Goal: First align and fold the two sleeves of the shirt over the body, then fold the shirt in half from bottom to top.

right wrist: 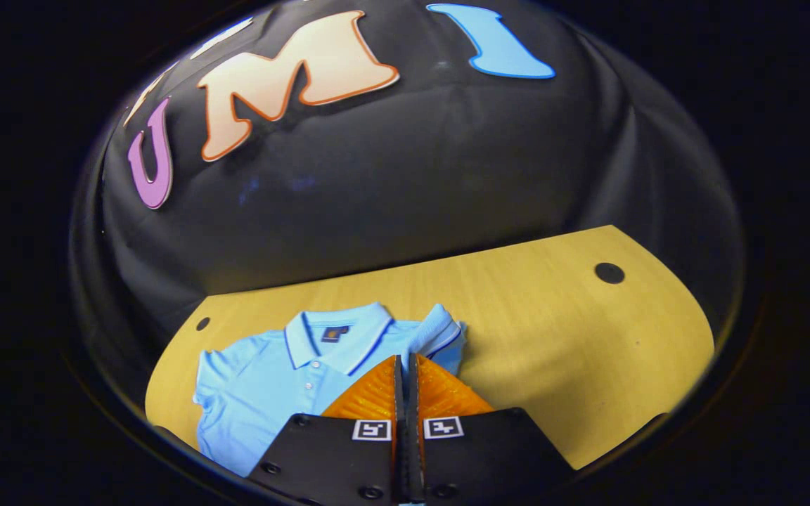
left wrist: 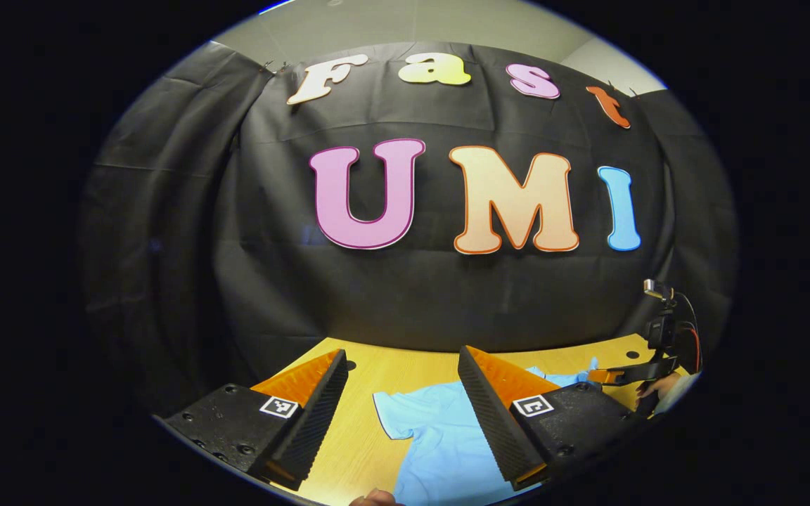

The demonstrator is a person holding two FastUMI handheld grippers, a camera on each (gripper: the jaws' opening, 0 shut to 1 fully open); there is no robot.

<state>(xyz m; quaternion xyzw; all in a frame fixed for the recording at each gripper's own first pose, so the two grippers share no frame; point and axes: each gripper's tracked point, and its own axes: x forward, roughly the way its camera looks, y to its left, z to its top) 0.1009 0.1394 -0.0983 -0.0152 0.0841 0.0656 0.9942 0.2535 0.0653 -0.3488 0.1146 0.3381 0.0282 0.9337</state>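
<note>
A light blue polo shirt (right wrist: 271, 383) lies face up on the wooden table (right wrist: 553, 337), collar toward the black cloth wall. In the right gripper view my right gripper (right wrist: 405, 360) is shut on the shirt's sleeve (right wrist: 440, 334), which is bunched up and raised beside the collar. A sliver of blue cloth shows between the fingers low down. In the left gripper view my left gripper (left wrist: 401, 353) hangs open above the shirt (left wrist: 433, 436), with its other sleeve (left wrist: 391, 414) lying flat between the fingers. Farther right, the right gripper (left wrist: 609, 376) is at the shirt's edge, held by a hand (left wrist: 658, 386).
The table (left wrist: 377, 376) ends at the black cloth wall behind the shirt. Small dark holes (right wrist: 609, 273) (right wrist: 202, 323) mark the tabletop. Bare wood stretches to the right of the shirt in the right gripper view. A fingertip (left wrist: 375, 499) shows at the bottom edge.
</note>
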